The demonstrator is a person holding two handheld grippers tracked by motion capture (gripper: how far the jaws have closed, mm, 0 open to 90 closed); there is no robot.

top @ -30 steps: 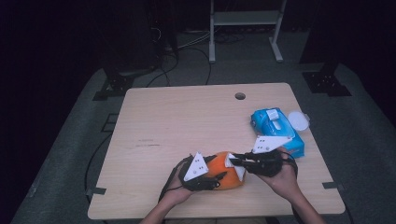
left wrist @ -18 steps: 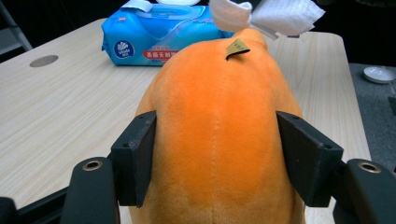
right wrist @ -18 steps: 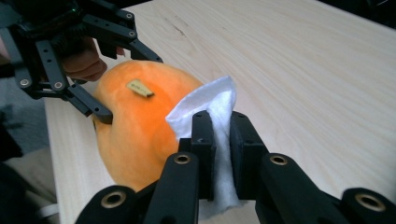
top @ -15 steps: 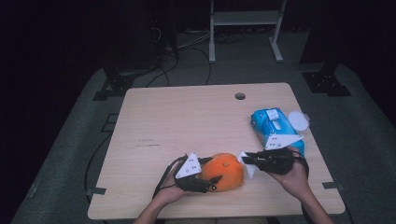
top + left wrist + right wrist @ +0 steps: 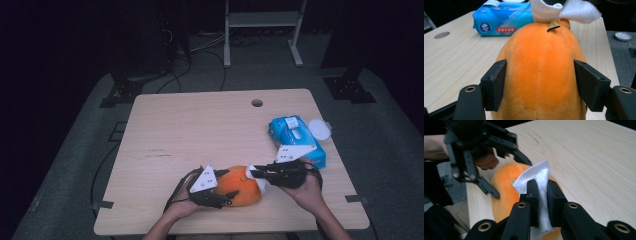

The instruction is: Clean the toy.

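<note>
Down at the near edge of the tabletop (image 5: 165, 125), lay an orange plush toy (image 5: 239, 189), on its side between the two hands. Had the left claw (image 5: 540, 86) set around its body, pads (image 5: 496, 82) against the fur on either flank, jaws just eased wider yet the toy sitting snug between them. Met at its far end by the right claw (image 5: 542, 195), jaws pressed together and pinching a white wipe (image 5: 537, 176), the sheet draped against the toy's top beside a small dark tag (image 5: 553, 25). Seen farther back toward the right edge: a blue wipes pack (image 5: 296, 140), with a white round lid (image 5: 319, 129) just beside it. Farther still, a small round hole (image 5: 257, 103) in the tabletop.
</note>
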